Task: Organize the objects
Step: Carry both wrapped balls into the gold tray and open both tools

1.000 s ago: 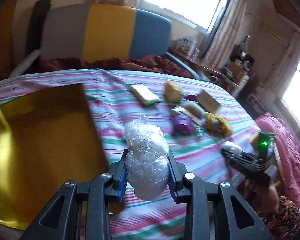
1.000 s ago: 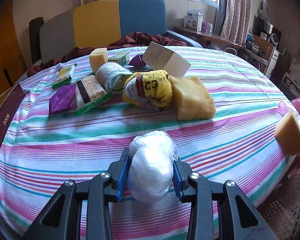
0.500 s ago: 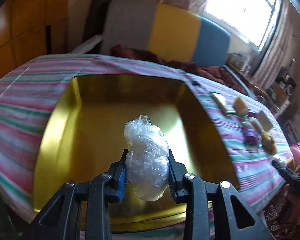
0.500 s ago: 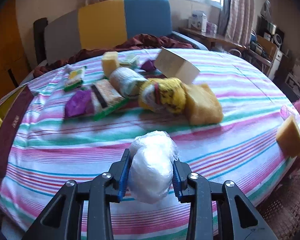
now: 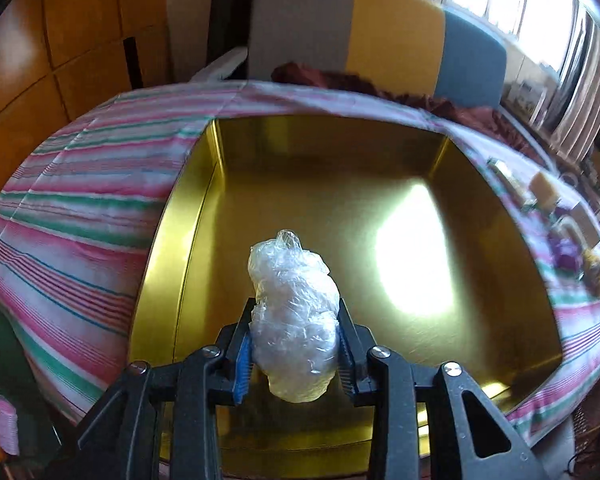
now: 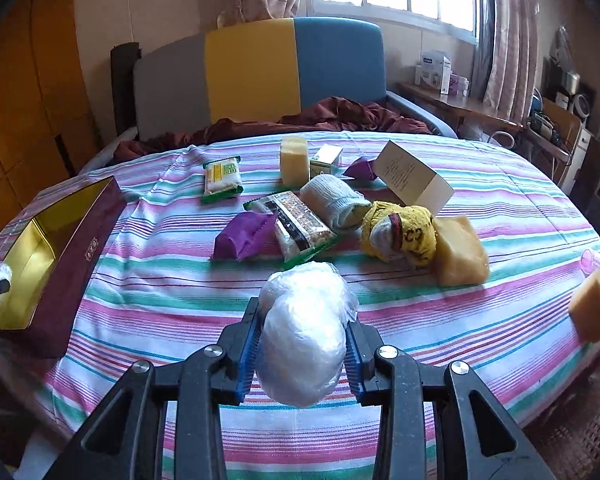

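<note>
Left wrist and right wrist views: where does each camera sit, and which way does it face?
Left wrist: on the left gripper, looking down into the gold-lined box; its opening jaws flank a crumpled clear plastic bundle.
Right wrist: on the right gripper, facing across the striped tablecloth toward the window; gripping a smooth plastic-wrapped bundle.
Shared: the box, tablecloth, tricolour chair.
</note>
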Motion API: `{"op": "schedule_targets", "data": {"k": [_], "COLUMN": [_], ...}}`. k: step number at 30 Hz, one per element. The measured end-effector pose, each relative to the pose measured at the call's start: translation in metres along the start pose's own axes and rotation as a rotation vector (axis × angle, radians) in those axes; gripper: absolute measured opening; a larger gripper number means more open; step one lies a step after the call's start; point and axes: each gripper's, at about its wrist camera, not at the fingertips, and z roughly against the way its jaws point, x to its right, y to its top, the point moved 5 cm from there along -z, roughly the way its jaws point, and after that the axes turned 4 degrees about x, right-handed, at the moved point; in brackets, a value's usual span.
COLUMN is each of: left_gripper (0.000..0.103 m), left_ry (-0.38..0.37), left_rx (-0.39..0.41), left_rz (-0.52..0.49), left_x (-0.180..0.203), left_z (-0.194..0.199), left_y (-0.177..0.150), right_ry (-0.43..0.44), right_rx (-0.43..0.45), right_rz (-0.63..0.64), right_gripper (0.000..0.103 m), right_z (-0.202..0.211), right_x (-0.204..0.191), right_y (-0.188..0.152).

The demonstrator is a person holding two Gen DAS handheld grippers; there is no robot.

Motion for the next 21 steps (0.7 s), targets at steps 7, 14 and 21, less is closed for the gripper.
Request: {"op": "schedule_targets", "data": {"k": [7, 14, 21], "left_gripper": [0.05, 0.05, 0.05], "left_ry": [0.043, 0.009, 0.065], "left_rx": [-0.008, 0.144, 0.264], "left_rz": [0.042, 0.145, 0.289], "left_x": [-0.008, -0.018, -0.051], "left_z": [0.0, 0.034, 0.058], "left_y": [-0.002, 0.016, 0.023], "right_ry": [0.01, 0.042, 0.186], "right_rx": [0.001, 0.0, 0.044], "right_rz": [0.017, 0.028, 0.069], "right_gripper": [0.037, 0.037, 0.037], "right_z": [0.002, 0.003, 0.015], "right_x": [-0.003, -0.016, -0.072], "right_y": [-0.001, 0.001, 0.021]}}
